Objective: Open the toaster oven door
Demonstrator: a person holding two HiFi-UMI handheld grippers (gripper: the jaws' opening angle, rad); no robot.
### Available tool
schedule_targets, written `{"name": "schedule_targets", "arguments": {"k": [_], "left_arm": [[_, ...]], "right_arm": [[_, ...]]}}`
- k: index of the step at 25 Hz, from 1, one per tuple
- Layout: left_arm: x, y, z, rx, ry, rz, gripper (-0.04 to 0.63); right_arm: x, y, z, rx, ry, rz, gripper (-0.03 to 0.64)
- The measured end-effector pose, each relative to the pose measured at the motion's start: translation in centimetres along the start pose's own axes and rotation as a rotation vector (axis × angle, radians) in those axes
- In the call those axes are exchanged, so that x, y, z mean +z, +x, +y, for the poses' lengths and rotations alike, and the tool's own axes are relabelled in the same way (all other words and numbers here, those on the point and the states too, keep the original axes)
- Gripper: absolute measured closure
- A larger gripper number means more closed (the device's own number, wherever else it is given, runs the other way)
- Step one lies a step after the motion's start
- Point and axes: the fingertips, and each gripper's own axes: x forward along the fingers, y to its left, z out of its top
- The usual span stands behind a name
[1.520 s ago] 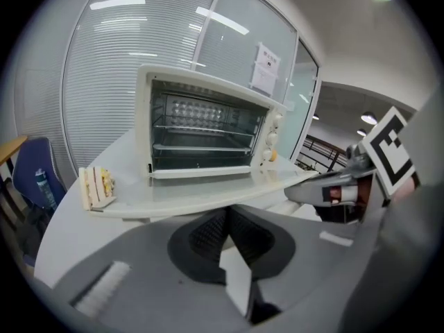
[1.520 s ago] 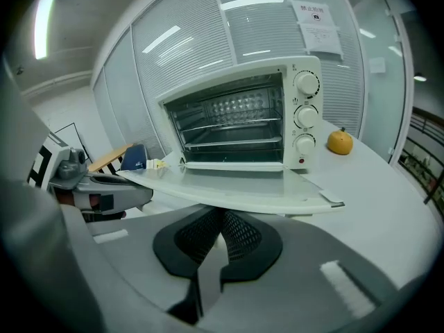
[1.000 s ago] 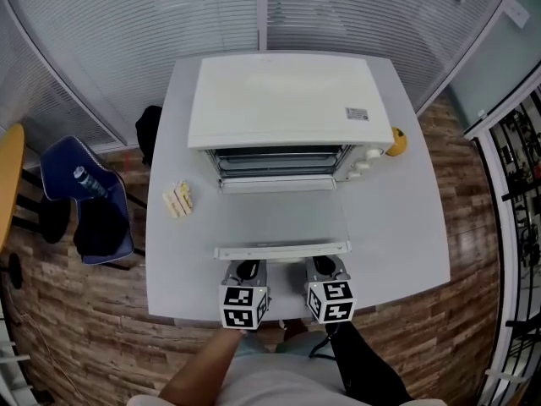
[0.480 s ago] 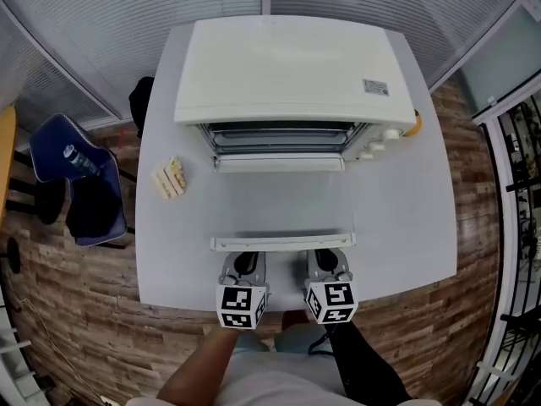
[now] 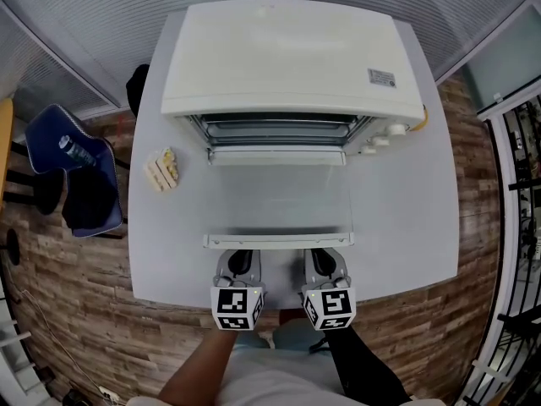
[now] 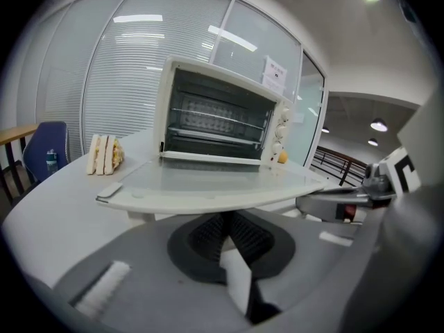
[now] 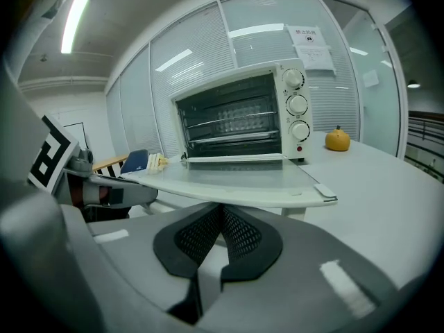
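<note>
The white toaster oven stands at the back of the grey table. Its glass door lies folded down flat, with the handle bar toward me. My left gripper and right gripper sit side by side just in front of that handle, both shut with nothing between the pads. In the left gripper view the door spans just above the left gripper, with the open oven behind. The right gripper view shows the same: door, oven and right gripper.
A sandwich lies on the table left of the oven, also seen as the sandwich in the left gripper view. An orange sits right of the oven. A blue chair stands off the table's left side. Glass walls with blinds close in behind.
The head view has moved forward, so the oven looks larger and sits higher in frame. Both grippers stay side by side by the handle. The door stays down.
</note>
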Motion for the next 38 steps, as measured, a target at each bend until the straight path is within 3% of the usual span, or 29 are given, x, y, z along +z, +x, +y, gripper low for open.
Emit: {"name": "schedule_targets", "arguments": {"k": [10,23,27,30,38], "left_arm": [[-0.6,0.2,0.1,0.002,0.0,-0.002,0.538],[-0.2,-0.1,-0.2,-0.019,-0.039,0.068,0.539],[0.2,-1.0,-0.4,-0.017,-0.001,0.101,0.538],[-1.5,-2.1,-0.4,-0.016,0.045,0.11,0.538],[-2.0,-2.3,0.8,0.004,0.038,0.096,0.538]], "right_arm": [[-0.6,0.3,-0.1,0.022,-0.008,0.026,0.615],[0.0,0.1,0.0,0.04,-0.012,0.039,0.615],[0.6,-0.2,0.2,0.047,-0.03,0.037,0.615],[0.4,-0.1,0.0,0.044,-0.015,0.045,0.615],[-0.8,0.5,-0.5,0.02,0.043,0.081,0.615]]}}
